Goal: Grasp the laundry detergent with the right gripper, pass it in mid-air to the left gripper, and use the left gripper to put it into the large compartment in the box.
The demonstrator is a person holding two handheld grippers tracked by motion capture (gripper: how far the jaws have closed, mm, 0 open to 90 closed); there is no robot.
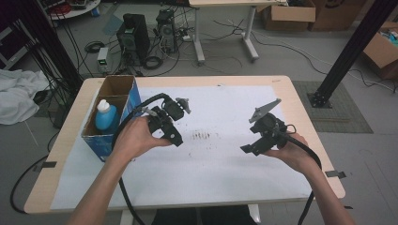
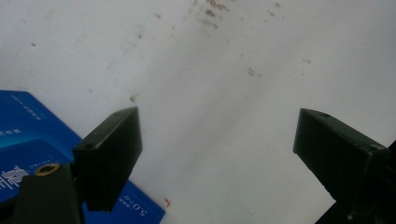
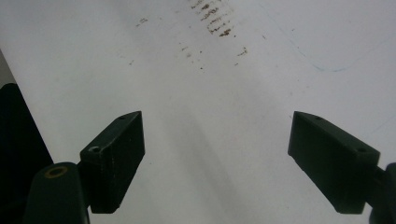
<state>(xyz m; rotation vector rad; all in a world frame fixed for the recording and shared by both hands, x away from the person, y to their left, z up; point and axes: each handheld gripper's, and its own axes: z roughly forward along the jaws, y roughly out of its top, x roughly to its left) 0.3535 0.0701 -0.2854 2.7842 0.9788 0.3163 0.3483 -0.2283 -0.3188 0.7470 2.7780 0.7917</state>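
Left gripper (image 2: 217, 140) jaws wide apart, nothing held, above white sheet (image 1: 225, 164); right gripper (image 3: 215, 144) likewise, spread and bare. Blue box (image 1: 110, 115) just beside left gripper, at table's left edge; white print on its side unreadable. Bottle (image 1: 105, 116) upright inside. Brown smudges (image 1: 202, 135) between grippers

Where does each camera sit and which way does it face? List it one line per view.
High view: above the person's side, looking forward and down on the table; both forearms, left gripper and right gripper show.
Left gripper view: rides the left gripper, facing down at white paper and the blue box; jaws apart.
Right gripper view: rides the right gripper, facing down at the paper; jaws apart.
Shared: the brown smudges.
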